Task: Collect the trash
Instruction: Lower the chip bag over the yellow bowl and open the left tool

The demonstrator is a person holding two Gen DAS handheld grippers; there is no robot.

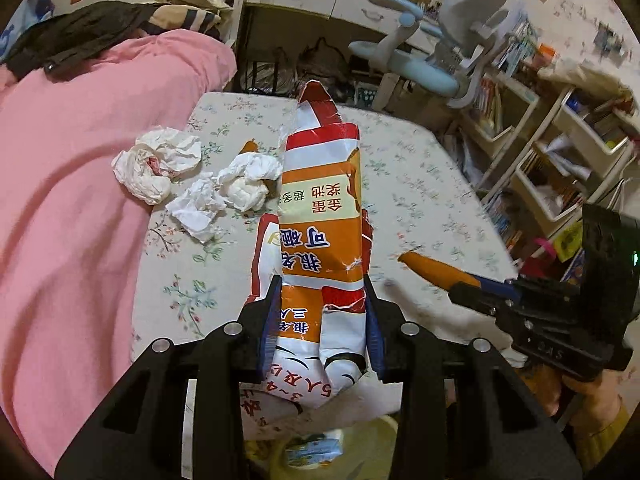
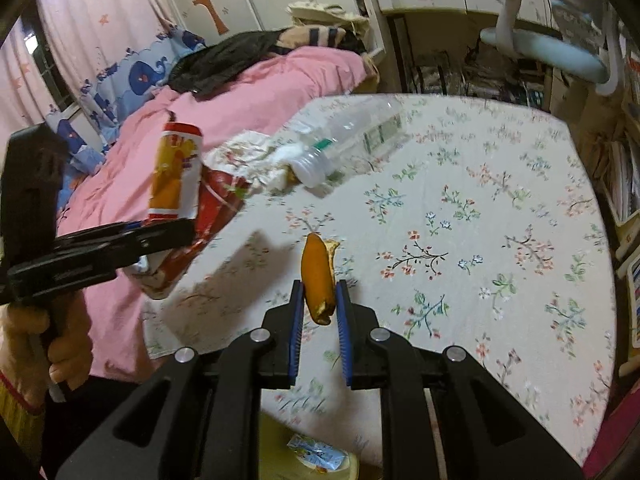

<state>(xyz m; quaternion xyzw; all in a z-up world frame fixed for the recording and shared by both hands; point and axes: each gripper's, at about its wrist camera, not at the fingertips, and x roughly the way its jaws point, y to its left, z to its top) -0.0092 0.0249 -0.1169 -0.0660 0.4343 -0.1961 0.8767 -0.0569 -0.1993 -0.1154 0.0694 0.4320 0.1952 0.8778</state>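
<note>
Snack wrapper [image 1: 320, 216], orange, red and white, seen upside down in the left wrist view: a cream panel reads 金重 and 浆油; large white characters below include 可; near the lower end stand the figures 3~4 and 5人. The remaining print is creased or cut off. Right gripper [image 1: 452, 290] body: embossed letters, apparently "SVS".

I count two grippers: the left gripper [image 1: 322, 304] and the right gripper [image 2: 318, 304]. One orange-and-white snack wrapper [image 1: 320, 216], one orange peel strip [image 2: 318, 276], one clear plastic bottle [image 2: 352, 140]. Three crumpled tissues [image 1: 156, 164] lie near the left edge of the floral bed sheet [image 2: 480, 240]. One desk chair [image 1: 436, 52].
</note>
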